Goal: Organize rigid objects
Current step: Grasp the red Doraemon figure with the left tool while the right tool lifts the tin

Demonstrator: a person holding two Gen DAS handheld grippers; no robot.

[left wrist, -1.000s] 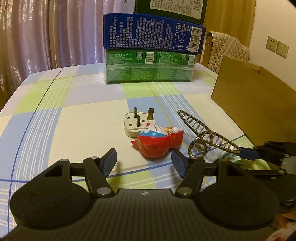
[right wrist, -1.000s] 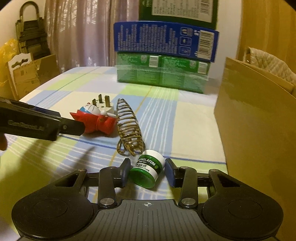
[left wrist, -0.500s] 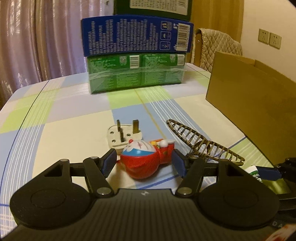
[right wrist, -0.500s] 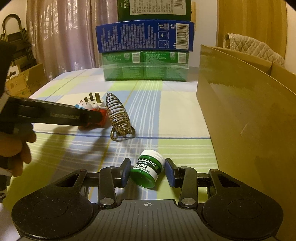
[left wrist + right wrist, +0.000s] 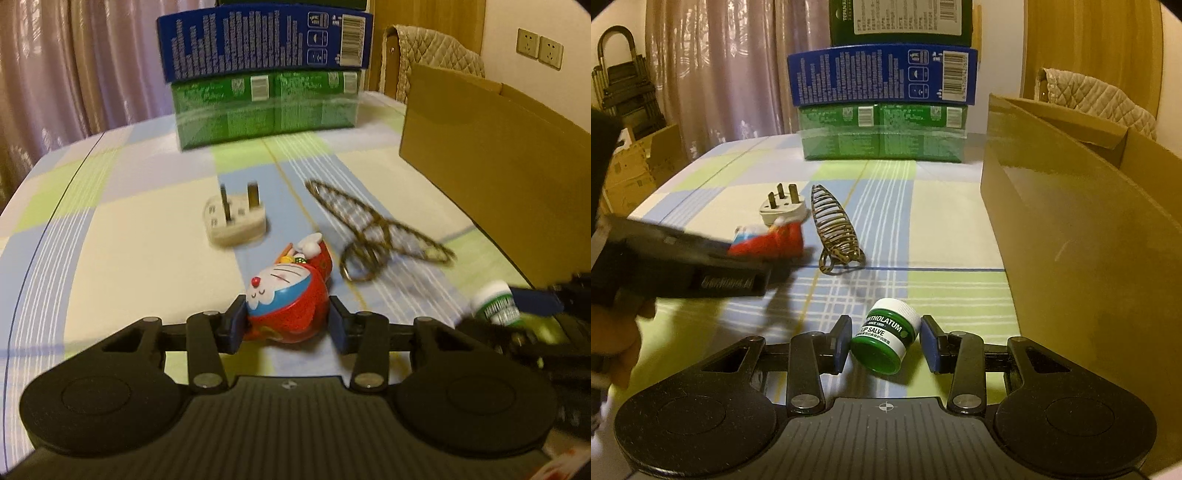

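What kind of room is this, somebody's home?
Probably a home, perhaps a dining room: a checked tablecloth covers the table, curtains hang behind, and a padded chair stands beside stacked boxes.

green salve jar (image 5: 886, 338) between parted right tongs (image 5: 884, 343)

The round red-and-blue cat figurine (image 5: 286, 306) had a glossy, smooth plastic shell. The white three-pin plug (image 5: 236, 221) was matt plastic with dull metal prongs. At the figurine's 2 o'clock, the bronze wire spiral clip (image 5: 369, 229) looked like thin metal. The small green jar with a white cap (image 5: 888, 338) was shiny plastic under a paper label. A checked cloth covered the desk (image 5: 945, 229), and the brown cardboard box (image 5: 1082, 236) was matt. Both the left gripper (image 5: 286, 325) and right gripper (image 5: 884, 341) were matt black plastic.
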